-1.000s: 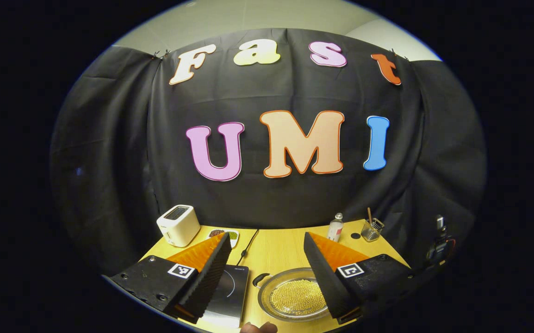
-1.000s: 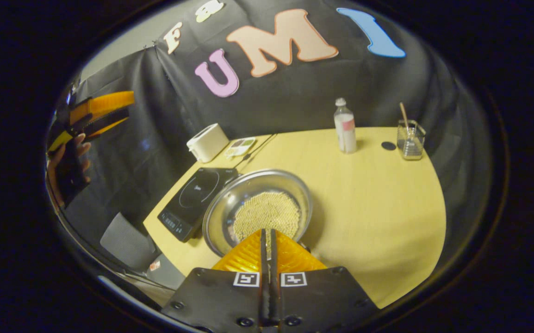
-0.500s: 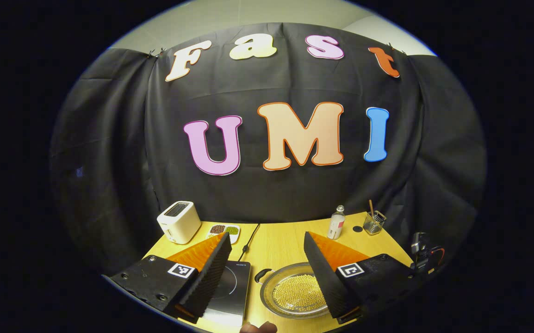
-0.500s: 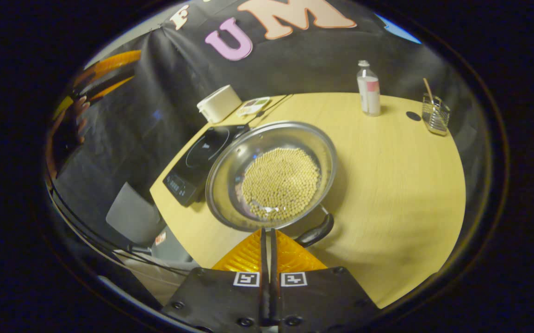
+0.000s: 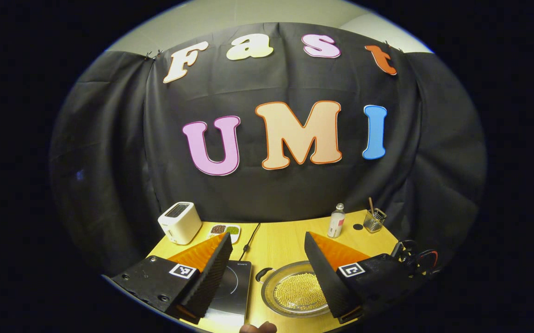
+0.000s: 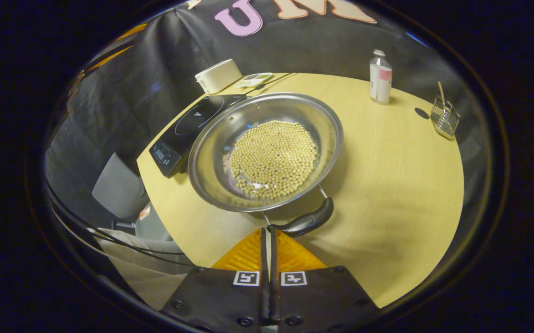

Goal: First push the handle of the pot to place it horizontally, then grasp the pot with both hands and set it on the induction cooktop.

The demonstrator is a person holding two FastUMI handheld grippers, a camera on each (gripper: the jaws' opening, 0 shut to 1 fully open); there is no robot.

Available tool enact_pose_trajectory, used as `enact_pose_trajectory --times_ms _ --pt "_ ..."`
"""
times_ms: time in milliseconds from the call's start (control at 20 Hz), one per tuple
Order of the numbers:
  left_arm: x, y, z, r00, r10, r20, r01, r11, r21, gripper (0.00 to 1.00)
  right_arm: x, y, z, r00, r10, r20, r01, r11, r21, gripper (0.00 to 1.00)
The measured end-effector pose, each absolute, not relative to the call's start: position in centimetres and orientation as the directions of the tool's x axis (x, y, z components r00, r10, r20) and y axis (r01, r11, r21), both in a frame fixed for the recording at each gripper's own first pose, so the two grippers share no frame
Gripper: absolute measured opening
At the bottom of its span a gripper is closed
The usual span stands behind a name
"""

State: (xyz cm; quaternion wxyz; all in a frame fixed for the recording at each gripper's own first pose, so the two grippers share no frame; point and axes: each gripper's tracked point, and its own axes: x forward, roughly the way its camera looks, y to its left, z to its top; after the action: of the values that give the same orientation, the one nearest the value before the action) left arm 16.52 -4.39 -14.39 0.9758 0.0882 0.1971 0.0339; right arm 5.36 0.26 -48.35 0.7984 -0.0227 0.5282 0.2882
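Sitting on the yellow table (image 6: 387, 175) at the middle of the right gripper view, the pot (image 6: 211, 152) is holding a bed of small pale beans (image 6: 274, 159), and its dark handle (image 6: 306, 222) is curving along the rim at lower centre. The right gripper (image 6: 268, 231) is pointing in from the bottom edge with its fingers pressed together on nothing, the tips lying just beside the handle's left end; whether they are touching it is hard to say. The induction cooktop (image 6: 188, 129) is lying just left of the pot.

In the left gripper view, the left gripper (image 5: 267, 238) is hanging above the table with its fingers spread wide, framing the pot (image 5: 271, 289) and cooktop (image 5: 234, 286) at the bottom. A toaster (image 5: 179, 222) is standing at lower left and a bottle (image 5: 336, 221) at lower right.
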Motion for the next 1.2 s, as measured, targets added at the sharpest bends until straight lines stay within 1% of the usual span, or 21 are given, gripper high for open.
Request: enact_pose_trajectory --times_ms 200,300,350,400,450,750,1200 --pt "16.3 -4.4 -14.6 0.918 0.102 -0.383 -0.033 0.982 0.184 0.96 4.7 1.3 -48.5 0.230 0.473 -0.850 -0.492 0.811 0.318 0.03" --pt "16.4 -4.5 -14.6 0.919 0.102 -0.382 -0.032 0.982 0.185 0.96 4.6 1.0 -49.0 0.218 0.455 -0.863 -0.499 0.812 0.302 0.02" --pt "16.3 -4.4 -14.6 0.919 0.101 -0.381 -0.031 0.982 0.186 0.96 4.8 1.1 -49.1 0.222 0.451 -0.864 -0.496 0.815 0.298 0.02" --pt "16.4 -4.4 -14.7 0.918 0.101 -0.383 -0.030 0.982 0.188 0.96 4.8 1.0 -49.3 0.226 0.445 -0.867 -0.498 0.817 0.289 0.00" --pt "16.2 -4.3 -14.8 0.917 0.102 -0.384 -0.031 0.982 0.189 0.96 5.0 0.9 -49.4 0.228 0.437 -0.870 -0.501 0.819 0.279 0.02" --pt "15.9 -4.0 -15.2 0.913 0.109 -0.393 -0.040 0.983 0.179 0.96 5.7 0.0 -49.3 0.266 0.408 -0.874 -0.482 0.841 0.246 0.03" --pt "15.3 -3.6 -15.3 0.911 0.113 -0.396 -0.042 0.982 0.184 0.96 7.5 -1.6 -49.7 0.334 0.348 -0.876 -0.416 0.888 0.194 0.03"
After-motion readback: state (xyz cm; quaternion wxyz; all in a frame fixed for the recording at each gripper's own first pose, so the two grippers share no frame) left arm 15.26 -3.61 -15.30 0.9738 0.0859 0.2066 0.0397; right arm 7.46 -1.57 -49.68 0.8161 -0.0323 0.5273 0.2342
